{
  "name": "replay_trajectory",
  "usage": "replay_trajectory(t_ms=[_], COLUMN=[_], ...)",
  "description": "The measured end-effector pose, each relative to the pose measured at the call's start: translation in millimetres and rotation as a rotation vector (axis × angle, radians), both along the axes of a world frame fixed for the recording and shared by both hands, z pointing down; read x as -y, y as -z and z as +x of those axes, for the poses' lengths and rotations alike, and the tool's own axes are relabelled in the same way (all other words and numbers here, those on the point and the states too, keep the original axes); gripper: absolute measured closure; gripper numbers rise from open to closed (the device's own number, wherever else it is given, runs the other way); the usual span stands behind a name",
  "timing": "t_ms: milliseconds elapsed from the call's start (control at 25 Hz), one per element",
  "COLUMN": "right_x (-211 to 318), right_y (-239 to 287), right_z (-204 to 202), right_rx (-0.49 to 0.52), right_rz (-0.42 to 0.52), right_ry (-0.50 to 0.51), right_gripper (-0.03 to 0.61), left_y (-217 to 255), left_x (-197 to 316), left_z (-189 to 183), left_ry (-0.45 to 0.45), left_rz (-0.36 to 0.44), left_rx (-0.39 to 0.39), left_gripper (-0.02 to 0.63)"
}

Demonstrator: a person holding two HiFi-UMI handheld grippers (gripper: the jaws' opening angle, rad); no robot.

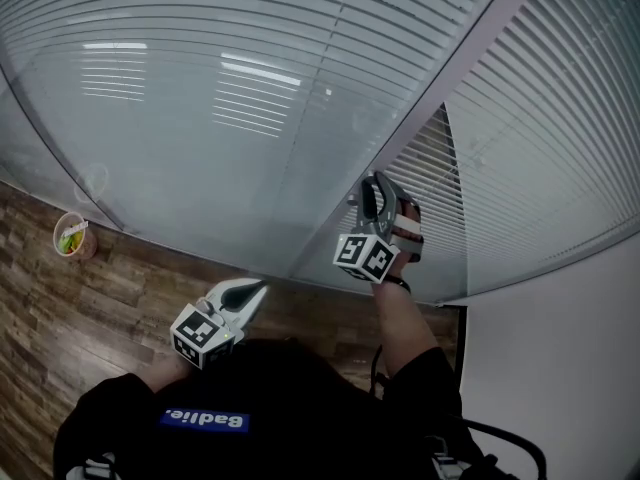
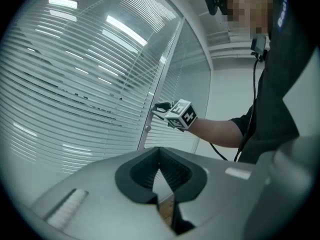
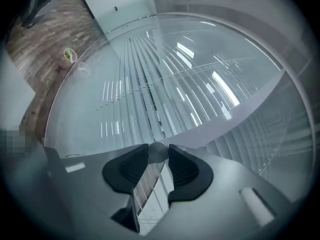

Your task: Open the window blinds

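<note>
White slatted blinds (image 1: 200, 88) hang behind glass on both sides of a grey upright frame post (image 1: 420, 128). My right gripper (image 1: 372, 183) reaches up to that post. In the right gripper view its jaws are shut on a small round silver knob (image 3: 157, 151) on the post. The slats of the right pane (image 1: 540, 118) show dark gaps near the post. From the left gripper view, the right gripper (image 2: 159, 106) touches the post just above a second small knob (image 2: 148, 128). My left gripper (image 1: 245, 290) hangs low by the person's body, shut and holding nothing.
A brown wood floor (image 1: 60, 318) runs along the foot of the glass wall. A small cup (image 1: 70, 236) stands on it at the left by the glass. A white wall (image 1: 560, 368) is at the right. The person's dark shirt fills the bottom of the head view.
</note>
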State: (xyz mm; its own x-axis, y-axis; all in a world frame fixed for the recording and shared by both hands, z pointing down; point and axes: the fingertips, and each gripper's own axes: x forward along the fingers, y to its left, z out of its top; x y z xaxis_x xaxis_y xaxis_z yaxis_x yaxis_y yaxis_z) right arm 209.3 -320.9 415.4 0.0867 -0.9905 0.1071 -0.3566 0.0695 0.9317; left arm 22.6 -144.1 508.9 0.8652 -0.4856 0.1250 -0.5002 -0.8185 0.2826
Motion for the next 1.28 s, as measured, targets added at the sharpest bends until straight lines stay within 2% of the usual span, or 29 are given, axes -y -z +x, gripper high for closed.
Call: replay_trajectory(t_ms=[80, 200, 320, 440, 720, 880, 960, 1040, 1080, 1160, 1200, 1280], right_x=[-1.4, -1.2, -0.4, -0.6, 2.7, 3.0, 2.3, 1.1, 0.3, -0.5, -0.3, 1.0], right_y=[1.4, -1.7, -5.5, -7.4, -2.8, -1.2, 2.8, 6.2, 6.0, 1.5, -0.9, -5.0], right_z=[-2.5, -5.5, -3.3, -2.3, -1.8, -1.6, -1.3, -1.9, -3.1, -5.4, -5.1, -0.7], right_rx=[-0.087, -0.282, -0.365, -0.338, -0.088, -0.013, -0.007, -0.103, -0.199, -0.378, -0.418, -0.424], right_rz=[0.004, 0.004, -0.011, -0.012, -0.010, -0.016, -0.022, -0.017, -0.009, -0.003, -0.005, -0.017], right_ry=[0.015, 0.044, 0.056, 0.054, 0.030, 0.024, 0.027, 0.039, 0.047, 0.068, 0.075, 0.073], right_gripper=[0.441, 0.419, 0.435, 0.451, 0.451, 0.449, 0.446, 0.435, 0.412, 0.407, 0.407, 0.421], left_y=[0.7, -0.3, -0.7, -2.1, -2.9, -1.5, 1.9, 4.4, 4.5, 2.5, 1.1, -1.2], left_x=[0.3, 1.4, 0.7, 0.3, 1.5, 0.9, 0.7, 0.6, 0.6, 1.0, 1.4, 2.4], left_z=[-1.2, -2.4, -2.2, -3.0, -2.1, -3.0, -4.5, -5.8, -6.3, -7.4, -7.9, -8.8], left_ry=[0.003, 0.008, 0.010, 0.011, 0.012, 0.013, 0.018, 0.022, 0.023, 0.026, 0.028, 0.032], left_rz=[0.000, -0.003, -0.002, 0.000, -0.003, -0.003, -0.004, -0.004, -0.004, -0.006, -0.008, -0.011], left_rx=[0.000, -0.002, -0.002, -0.001, 0.000, 0.001, 0.002, 0.003, 0.003, 0.002, 0.001, 0.001], left_gripper=[0.614, 0.614, 0.614, 0.614, 0.614, 0.614, 0.614, 0.614, 0.614, 0.614, 0.614, 0.614])
